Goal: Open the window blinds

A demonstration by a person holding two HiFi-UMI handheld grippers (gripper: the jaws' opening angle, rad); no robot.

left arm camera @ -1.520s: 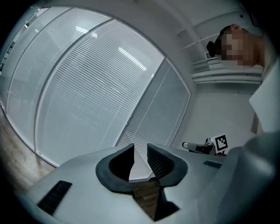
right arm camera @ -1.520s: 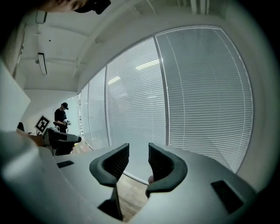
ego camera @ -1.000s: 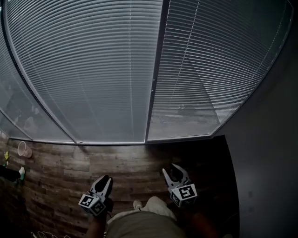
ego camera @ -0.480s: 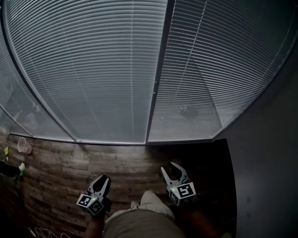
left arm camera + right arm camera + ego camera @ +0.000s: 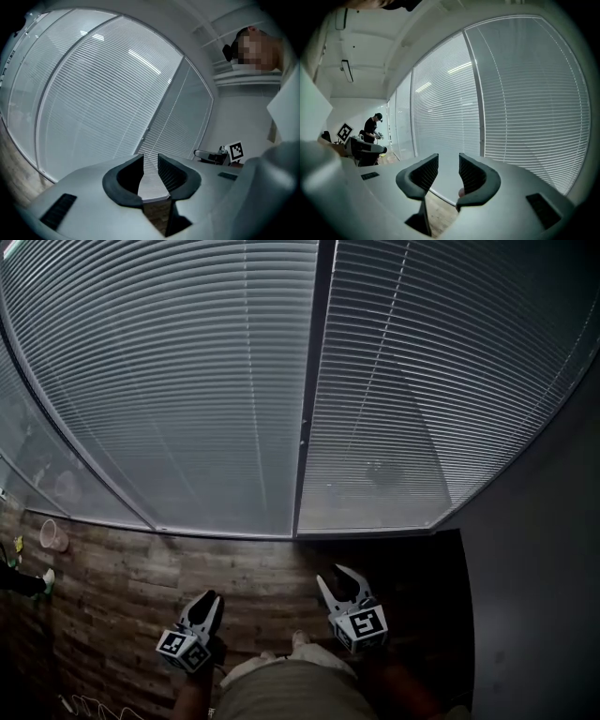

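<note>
Left gripper (image 5: 208, 601): released, empty, carried low; closed blinds (image 5: 187, 381) well ahead, not yet reached.
Right gripper (image 5: 339, 579): jaws apart, empty, probably readied to grab.

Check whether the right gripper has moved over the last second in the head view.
Yes. The right gripper has come closer to the window's bottom rail, towards the blinds; the gap between its tongs and the rail is narrower than before.

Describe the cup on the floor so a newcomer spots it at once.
In the head view, follow the bottom edge of the closed window blinds to the far left. There the cup rests on the wood-plank floor. It is pale pink and round-mouthed, unlike the small yellow-green item beside it.
</note>
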